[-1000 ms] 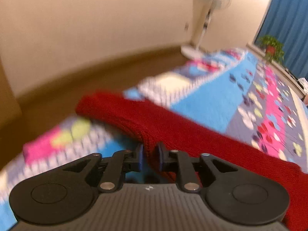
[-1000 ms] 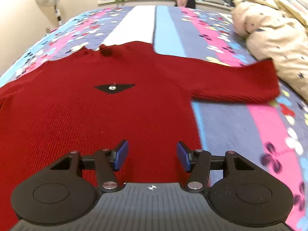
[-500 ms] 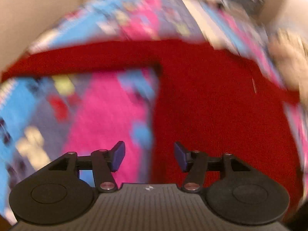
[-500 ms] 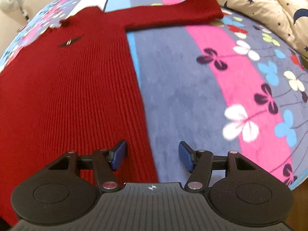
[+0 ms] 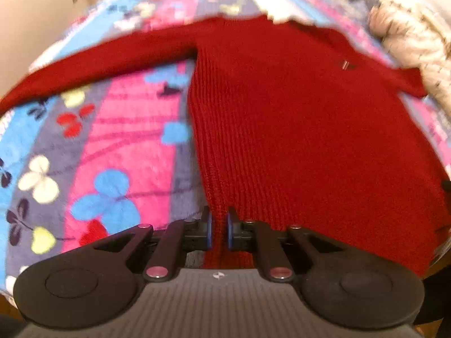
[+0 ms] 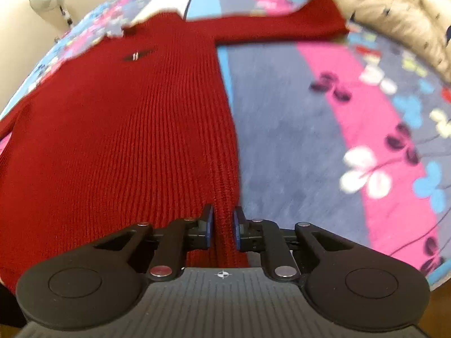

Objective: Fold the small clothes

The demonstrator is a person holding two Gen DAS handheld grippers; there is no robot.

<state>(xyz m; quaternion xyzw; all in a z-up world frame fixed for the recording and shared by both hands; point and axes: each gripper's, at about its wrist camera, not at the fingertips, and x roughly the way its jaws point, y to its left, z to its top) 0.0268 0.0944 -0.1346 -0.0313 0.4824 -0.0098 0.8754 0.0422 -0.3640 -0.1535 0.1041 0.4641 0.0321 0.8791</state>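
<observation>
Red ribbed knit sweater lies flat on the patterned bedspread, front up, both sleeves spread sideways, hem nearest the cameras.

Left gripper: clenched on the hem's left corner, right at the side edge, a narrow fold of knit between the fingers. Left sleeve lies straight out across the bedspread.

Right gripper: jaws closing, with the right hem corner pinched between them; fabric bunches into a ridge between the fingers. Right sleeve reaches toward the cream quilt at the far right, its cuff at or against the quilt — can't tell which.

My read: step in hand is securing both bottom corners for a hem-to-shoulders fold. To do it well:
- Let the right grip finish before lifting; a thick knit slips from a half grip.
- Check that both layers, front and back, are caught, or the back stays on the bed.
- Lift both corners together and level, keeping the hem taut between them so it doesn't sag.
- Carry it forward low and lay the hem near the collar, sides aligned.
- Sleeves aren't tucked; likely fold them in first, or expect them to stick out.

Risk: heavy knit drags and skews on the fuzzy bedspread.
</observation>
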